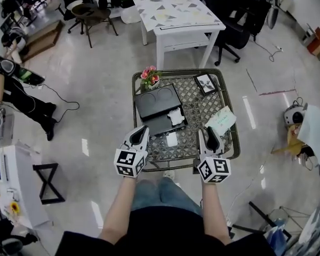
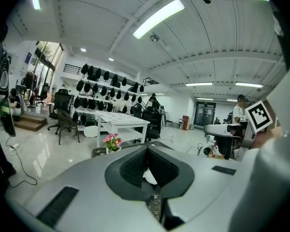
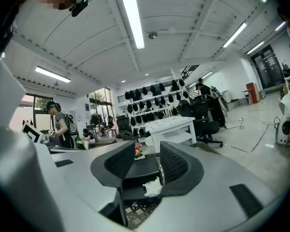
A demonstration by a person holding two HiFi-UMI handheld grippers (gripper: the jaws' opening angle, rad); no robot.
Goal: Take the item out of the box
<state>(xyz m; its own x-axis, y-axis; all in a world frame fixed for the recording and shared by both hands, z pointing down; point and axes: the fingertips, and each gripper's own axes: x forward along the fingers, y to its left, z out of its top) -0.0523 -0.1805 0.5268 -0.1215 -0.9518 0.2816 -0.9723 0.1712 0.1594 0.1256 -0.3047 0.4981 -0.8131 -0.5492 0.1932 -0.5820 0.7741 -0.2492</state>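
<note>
A black box (image 1: 156, 111) lies open on the lattice-top table (image 1: 194, 106), its lid folded back. Crumpled white stuff (image 1: 176, 116) sits at the right side of the box. A small white item (image 1: 172, 139) lies on the table just in front of the box. My left gripper (image 1: 143, 129) hovers at the box's near left corner with its jaws together and nothing in them. My right gripper (image 1: 211, 133) hovers over the table's near right part, open and empty. In the right gripper view the box (image 3: 141, 170) and the white stuff (image 3: 153, 187) show between its fingers.
A pot of pink flowers (image 1: 149, 77) stands at the table's far left corner. A small framed picture (image 1: 205, 83) and a pale green card (image 1: 220, 120) lie to the right. A white table (image 1: 176, 15) and chairs stand beyond. A person stands at the left.
</note>
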